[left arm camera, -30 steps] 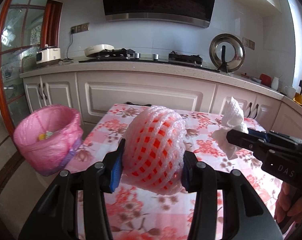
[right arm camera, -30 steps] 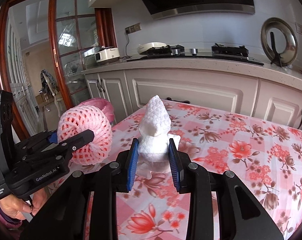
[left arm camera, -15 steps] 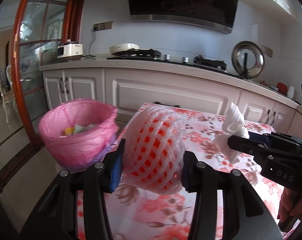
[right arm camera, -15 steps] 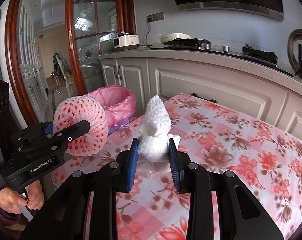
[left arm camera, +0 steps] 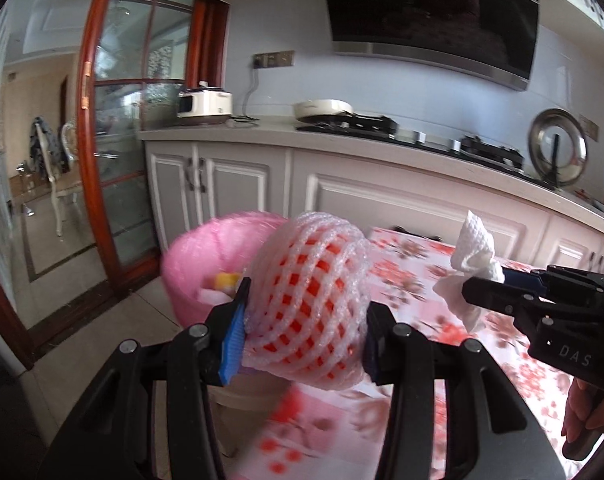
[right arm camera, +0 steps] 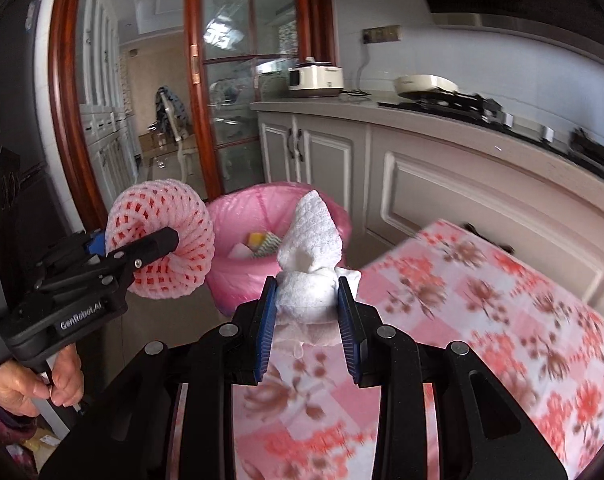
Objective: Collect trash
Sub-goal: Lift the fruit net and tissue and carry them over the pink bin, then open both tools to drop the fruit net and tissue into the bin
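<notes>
In the left wrist view the jaws of the left gripper (left arm camera: 302, 322) are clamped on a pink foam fruit net (left arm camera: 307, 300), a netted sleeve with red showing through its mesh, which fills the lower middle of the frame and bulges well above the blue pads. In the right wrist view the jaws of the right gripper (right arm camera: 307, 318) stand nearly closed, pinching a crumpled white paper towel (right arm camera: 309, 268) whose peak rises above them at the centre of the frame. Each gripper shows in the other's view: the right one at the right edge of the left view with the towel at its tip, the left one at the lower left of the right view with a hand (right arm camera: 30, 384) on its handle. Just beyond both loads sits the bin with a pink liner (right arm camera: 242, 216), its mouth open and a few scraps lying inside; in the left view it lies behind and to the left of the foam net, in the right view behind the towel, left of centre. The table with its floral cloth (right arm camera: 501, 320) takes up the lower right of both frames, its near corner beside the bin. The step in hand looks like the carry: both pieces are held in the air and neither seems to be over the bin's mouth yet. The next move probably calls for bringing each load above the liner's opening, clear of its rim, and then parting the jaws so that the light pieces fall inside and do not catch on the pads.
</notes>
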Demonstrator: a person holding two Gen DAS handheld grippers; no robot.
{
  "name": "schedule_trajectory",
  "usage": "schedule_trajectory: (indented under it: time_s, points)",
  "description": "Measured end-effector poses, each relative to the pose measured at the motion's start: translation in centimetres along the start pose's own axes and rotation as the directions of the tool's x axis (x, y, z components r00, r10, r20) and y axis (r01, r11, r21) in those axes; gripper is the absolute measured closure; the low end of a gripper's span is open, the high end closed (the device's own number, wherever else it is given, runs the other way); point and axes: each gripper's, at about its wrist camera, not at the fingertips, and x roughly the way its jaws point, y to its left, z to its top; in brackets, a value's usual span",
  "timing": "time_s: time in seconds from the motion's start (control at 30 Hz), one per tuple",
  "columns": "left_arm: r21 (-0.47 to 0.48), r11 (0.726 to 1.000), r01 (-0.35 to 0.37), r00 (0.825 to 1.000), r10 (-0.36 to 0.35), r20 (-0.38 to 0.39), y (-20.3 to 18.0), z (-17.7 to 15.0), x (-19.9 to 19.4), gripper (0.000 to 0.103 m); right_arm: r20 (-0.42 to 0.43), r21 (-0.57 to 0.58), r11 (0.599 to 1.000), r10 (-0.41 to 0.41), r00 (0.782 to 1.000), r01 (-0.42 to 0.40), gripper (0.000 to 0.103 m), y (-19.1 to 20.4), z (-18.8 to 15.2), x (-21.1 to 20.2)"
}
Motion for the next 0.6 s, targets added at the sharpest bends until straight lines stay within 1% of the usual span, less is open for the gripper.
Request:
schedule_trajectory:
  time_s: [0.13, 0.3, 0.43, 0.6]
  points:
    - [-0.025, 0.999, -0.038, 0.999, 0.038, 0.011, 2.7, 1.7, 1.1, 0.058, 0.002, -0.036, 0.999, 0.037, 0.999, -0.037, 0.072, 1.2, 1.7, 2.4]
    - [-0.014, 0.998, -0.067, 0.997, 0.068, 0.029, 5.0, 3.9, 3.0, 0.058, 0.003, -0.04, 0.996, 0.079, 0.997, -0.079, 0.072, 1.4, 4.3, 5.2]
    - [-0.038, 0.997, -0.074, 0.997, 0.075, 0.021, 6.7, 5.2, 5.1, 0.058, -0.008, -0.042, 0.993, 0.112, 0.994, -0.112, 0.072, 1.3, 6.1, 7.8]
    - [-0.062, 0.995, -0.082, 0.997, 0.083, 0.001, 8.1, 6.0, 8.3, 0.057, -0.044, -0.04, 0.99, 0.135, 0.99, -0.136, 0.071, 0.7, 7.9, 11.8]
